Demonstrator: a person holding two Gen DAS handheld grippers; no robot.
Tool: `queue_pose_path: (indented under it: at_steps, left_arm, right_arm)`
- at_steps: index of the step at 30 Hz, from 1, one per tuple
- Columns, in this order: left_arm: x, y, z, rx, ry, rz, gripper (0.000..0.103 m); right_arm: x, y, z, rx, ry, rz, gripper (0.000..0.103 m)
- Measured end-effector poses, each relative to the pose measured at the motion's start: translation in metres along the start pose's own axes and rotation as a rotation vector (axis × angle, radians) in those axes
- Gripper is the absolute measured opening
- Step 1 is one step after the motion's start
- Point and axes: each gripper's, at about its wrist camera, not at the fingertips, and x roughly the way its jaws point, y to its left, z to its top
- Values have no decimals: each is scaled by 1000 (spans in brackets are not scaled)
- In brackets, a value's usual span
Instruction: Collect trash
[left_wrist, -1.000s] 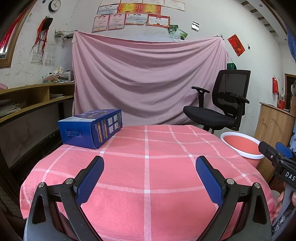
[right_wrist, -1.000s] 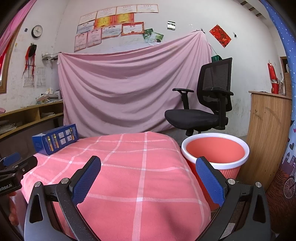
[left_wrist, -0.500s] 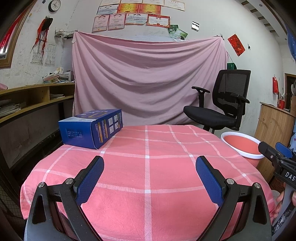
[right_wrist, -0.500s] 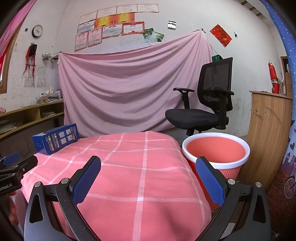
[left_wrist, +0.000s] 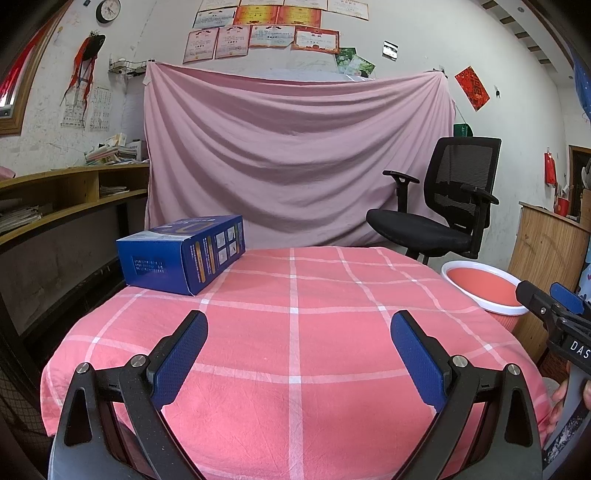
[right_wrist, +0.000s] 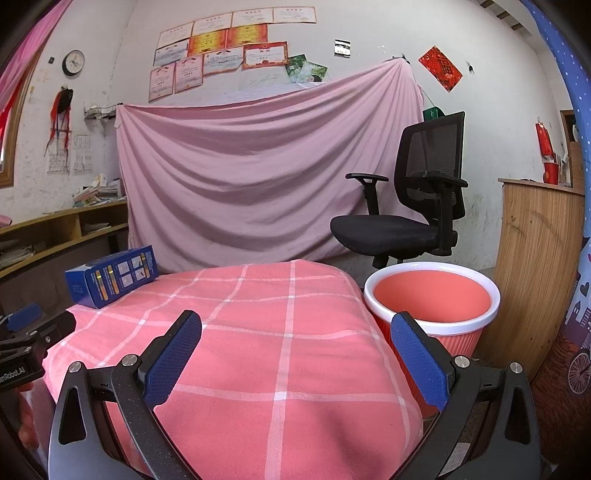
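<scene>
Blue box (left_wrist: 183, 254) is seen at approx. 11 o'clock of left tongs (left_wrist: 297, 338) on surface (left_wrist: 332, 295), long axis toward 1 o'clock. Left tongs nearer. Both tongs, incl. right tongs (right_wrist: 295, 339), held wide open, empty.

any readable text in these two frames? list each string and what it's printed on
"DAS": on the right gripper body, cut off by the frame edge.
"enRobot.AI": on the left gripper body, start cut off.
blue box: printed lines and panels, too small to read.
wall certificates: too blurred to read.
red paper square: dark characters, not legible.
wall clock: numerals too small.
</scene>
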Motion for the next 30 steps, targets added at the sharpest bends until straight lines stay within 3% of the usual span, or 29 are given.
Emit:
queue_pose_path:
  at_steps: [30]
  left_arm:
    - [2,1,-3,1,6,1,97]
  right_arm:
    - [0,2,-1,3,3,1,103]
